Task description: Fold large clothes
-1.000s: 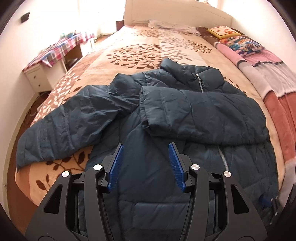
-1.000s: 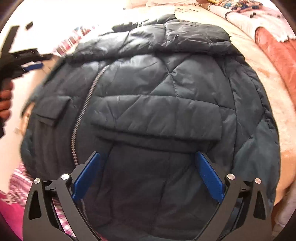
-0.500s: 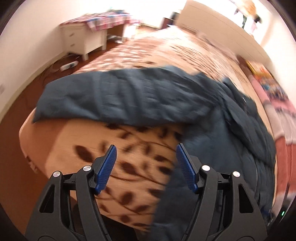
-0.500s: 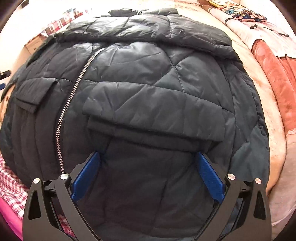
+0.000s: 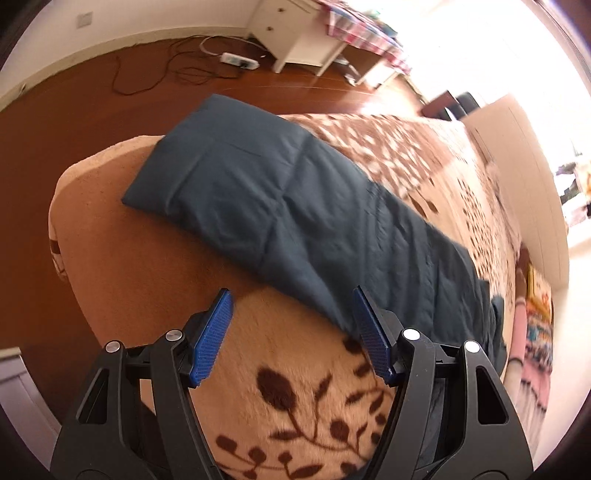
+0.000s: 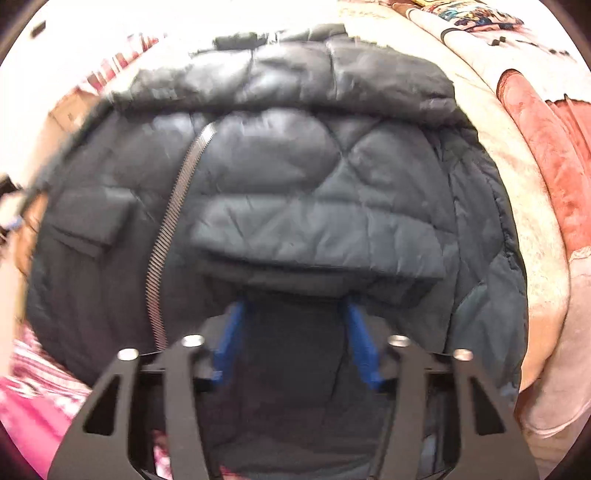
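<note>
Writing: none legible anywhere on jacket or bedding. Dark blue padded jacket (image 6: 317,206) spread on bed (image 5: 147,258), one sleeve (image 5: 295,214) stretched toward the corner over a beige blanket (image 5: 288,387) with brown leaf print. Left gripper (image 5: 291,332) spread, having just been opening, nothing between the pads, sleeve edge just beside the right pad. Right gripper (image 6: 295,339) just been closing around jacket fabric under a pocket flap (image 6: 317,243); pressing or not, cannot tell. Brown wooden floor (image 5: 74,122), white power strip (image 5: 240,61), white drawer unit (image 5: 291,33).
</note>
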Demonstrator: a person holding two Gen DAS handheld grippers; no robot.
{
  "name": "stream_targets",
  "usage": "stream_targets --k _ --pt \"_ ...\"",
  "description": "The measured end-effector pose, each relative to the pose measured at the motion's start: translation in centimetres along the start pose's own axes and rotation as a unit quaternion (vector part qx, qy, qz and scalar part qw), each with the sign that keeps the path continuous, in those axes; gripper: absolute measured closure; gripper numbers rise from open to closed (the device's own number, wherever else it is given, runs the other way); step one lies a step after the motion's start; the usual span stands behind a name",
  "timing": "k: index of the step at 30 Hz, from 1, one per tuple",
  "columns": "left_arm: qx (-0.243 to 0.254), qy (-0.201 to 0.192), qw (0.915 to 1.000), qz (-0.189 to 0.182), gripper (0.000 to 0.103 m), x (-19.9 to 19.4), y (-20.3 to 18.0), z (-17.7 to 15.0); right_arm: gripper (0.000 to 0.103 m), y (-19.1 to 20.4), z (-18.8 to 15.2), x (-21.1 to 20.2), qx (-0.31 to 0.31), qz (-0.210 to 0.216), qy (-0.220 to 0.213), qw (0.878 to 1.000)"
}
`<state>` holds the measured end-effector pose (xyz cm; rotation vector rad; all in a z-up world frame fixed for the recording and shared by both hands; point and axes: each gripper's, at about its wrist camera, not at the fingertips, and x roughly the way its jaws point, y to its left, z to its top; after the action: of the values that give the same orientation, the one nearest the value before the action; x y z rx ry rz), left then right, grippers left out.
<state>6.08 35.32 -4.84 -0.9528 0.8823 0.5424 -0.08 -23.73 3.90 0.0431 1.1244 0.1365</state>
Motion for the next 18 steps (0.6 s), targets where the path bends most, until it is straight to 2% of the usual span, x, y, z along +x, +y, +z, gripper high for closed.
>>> stream_targets --k 4,7,8,9,11,12,15,18 --pt "-0.023 -0.007 0.9997 0.005 0.037 1.0 0.4 1.1 0.06 0.1 1.1 -1.9 0.004 0.013 -0.042 0.999" --pt "-0.047 -0.018 0.9987 0.011 0.037 1.4 0.7 1.6 0.06 0.1 1.3 -1.4 0.002 0.015 -0.035 0.999" --pt "-0.053 -0.026 0.9982 0.013 0.041 1.5 0.6 1.8 0.06 0.3 1.2 -1.1 -0.001 0.015 -0.031 0.999" --pt "-0.055 -0.031 0.9978 0.021 0.057 1.5 0.8 1.9 0.06 0.3 1.3 -1.2 -0.003 0.014 -0.029 0.999" --pt "-0.058 -0.034 0.9967 0.046 0.076 1.8 1.1 2.3 0.06 1.0 0.7 -1.2 -0.005 0.012 -0.03 0.999" --pt "-0.061 -0.035 0.9966 0.043 0.086 1.9 1.2 2.5 0.06 0.9 0.7 -1.2 -0.005 0.012 -0.031 0.999" --pt "-0.064 -0.05 0.9963 0.025 0.096 0.8 1.5 3.0 0.06 0.9 0.5 -1.3 -0.001 0.013 -0.035 0.999" --pt "-0.038 -0.083 0.9958 0.004 0.097 -1.5 -0.1 3.3 0.06 0.1 0.5 -1.3 0.008 0.016 -0.039 0.999"
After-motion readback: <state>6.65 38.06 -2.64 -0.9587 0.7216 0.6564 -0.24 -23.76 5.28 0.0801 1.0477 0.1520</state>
